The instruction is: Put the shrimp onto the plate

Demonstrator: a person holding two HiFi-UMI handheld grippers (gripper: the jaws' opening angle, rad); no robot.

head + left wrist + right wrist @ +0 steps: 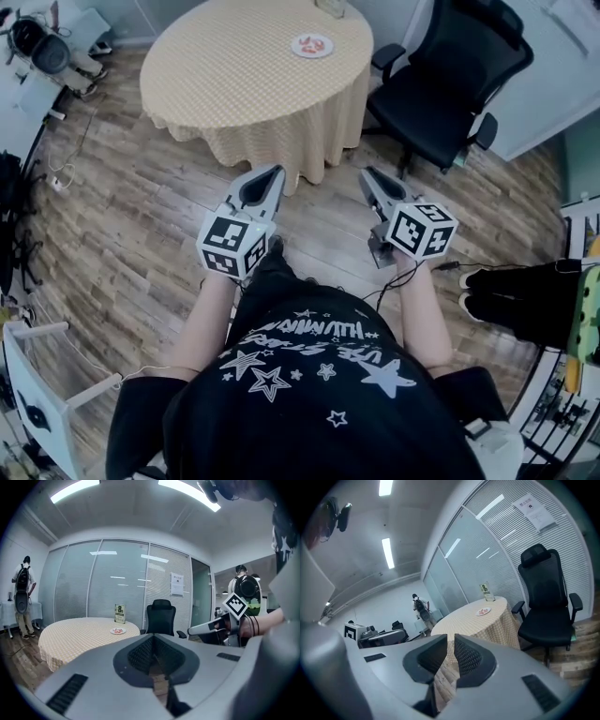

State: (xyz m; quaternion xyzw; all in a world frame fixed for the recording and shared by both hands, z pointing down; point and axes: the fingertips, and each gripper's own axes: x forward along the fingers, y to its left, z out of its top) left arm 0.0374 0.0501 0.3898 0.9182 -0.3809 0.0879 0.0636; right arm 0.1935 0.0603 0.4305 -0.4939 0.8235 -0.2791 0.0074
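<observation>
While reddish bits that look like shrimp (315, 43) lie on the plate (297, 48) at the table's (225, 75) far side, both grippers hang empty short of the table: left gripper (277, 172) closed, right gripper (368, 175) a slit apart. The task looks finished.

Not much variety here tbh. The worktop (216, 66) is under a matt checked cloth (281, 141) that hangs in soft folds. The floor (141, 216) is grainy wood plank with a slight sheen. The left tongs (152, 639) and right tongs (450, 638) are smooth matt grey plastic with dark ribbed pads (471, 658). The chair (450, 84) looks like black mesh, and the plate (312, 45) is white and smooth.
</observation>
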